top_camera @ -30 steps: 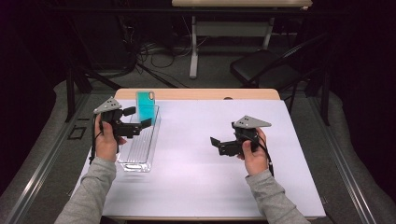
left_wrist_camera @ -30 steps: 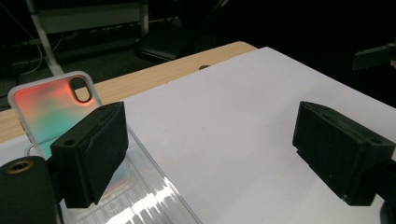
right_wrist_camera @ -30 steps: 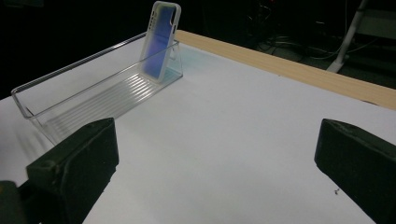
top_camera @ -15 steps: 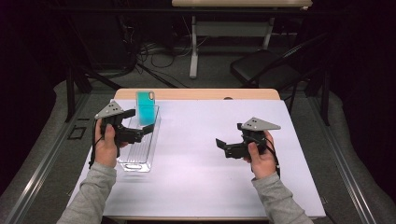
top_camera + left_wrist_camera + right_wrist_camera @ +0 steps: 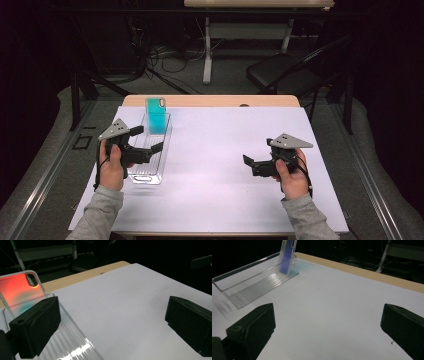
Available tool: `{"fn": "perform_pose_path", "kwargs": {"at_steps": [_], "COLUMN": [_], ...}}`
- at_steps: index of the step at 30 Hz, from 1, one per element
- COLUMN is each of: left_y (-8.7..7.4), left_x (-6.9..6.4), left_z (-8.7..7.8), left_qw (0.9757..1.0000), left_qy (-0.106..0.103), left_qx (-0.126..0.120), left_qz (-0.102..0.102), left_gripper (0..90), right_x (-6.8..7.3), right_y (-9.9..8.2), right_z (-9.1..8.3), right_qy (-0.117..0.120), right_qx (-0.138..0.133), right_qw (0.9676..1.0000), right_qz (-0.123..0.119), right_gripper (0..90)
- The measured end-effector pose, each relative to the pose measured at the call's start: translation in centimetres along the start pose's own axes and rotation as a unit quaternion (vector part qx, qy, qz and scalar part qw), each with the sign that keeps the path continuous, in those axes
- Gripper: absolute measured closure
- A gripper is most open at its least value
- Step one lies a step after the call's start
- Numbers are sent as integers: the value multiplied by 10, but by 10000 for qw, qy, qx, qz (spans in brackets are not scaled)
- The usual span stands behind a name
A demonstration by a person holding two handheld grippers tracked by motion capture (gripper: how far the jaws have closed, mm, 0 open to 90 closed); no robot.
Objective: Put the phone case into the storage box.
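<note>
In the clear tray [image 5: 148, 176] a phone case [image 5: 156, 116] stands upright – both hand-held grippers released, empty

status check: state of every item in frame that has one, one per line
phone case: upright on its edge at the far end of the tray, leaning slightly, not gripped
clear tray: flat on the white sheet, near end bare
left gripper: jaws wide open, nothing between them, over the tray
right gripper: jaws wide open, nothing held, above the bare white sheet
</note>
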State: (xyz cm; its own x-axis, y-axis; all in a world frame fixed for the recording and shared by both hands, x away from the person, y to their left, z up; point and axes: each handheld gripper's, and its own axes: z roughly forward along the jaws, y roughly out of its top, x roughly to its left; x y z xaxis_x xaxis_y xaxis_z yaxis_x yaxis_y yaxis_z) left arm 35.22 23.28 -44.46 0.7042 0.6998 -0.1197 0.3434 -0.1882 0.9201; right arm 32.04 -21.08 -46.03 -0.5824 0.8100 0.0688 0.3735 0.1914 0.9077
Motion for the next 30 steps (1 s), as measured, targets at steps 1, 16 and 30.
{"fn": "perform_pose_path", "kwargs": {"at_steps": [1,16,30], "left_y": [-2,-27,-44], "left_x": [0,-2,9], "left_z": [0,-12,-20], "left_qw": [10000,9999,9993], "left_qy": [-9,-9,107], "left_qx": [-15,-138,-295], "left_qz": [-6,-71,-206], "left_gripper": [4,4,4], "right_x": [-1,-20,-34], "right_y": [-2,-32,-51], "right_z": [-2,-23,-24], "right_qy": [-34,-495,-757], "right_qx": [19,48,53], "right_qw": [10000,9987,9966], "right_qz": [4,123,329], "right_gripper": [0,0,0]}}
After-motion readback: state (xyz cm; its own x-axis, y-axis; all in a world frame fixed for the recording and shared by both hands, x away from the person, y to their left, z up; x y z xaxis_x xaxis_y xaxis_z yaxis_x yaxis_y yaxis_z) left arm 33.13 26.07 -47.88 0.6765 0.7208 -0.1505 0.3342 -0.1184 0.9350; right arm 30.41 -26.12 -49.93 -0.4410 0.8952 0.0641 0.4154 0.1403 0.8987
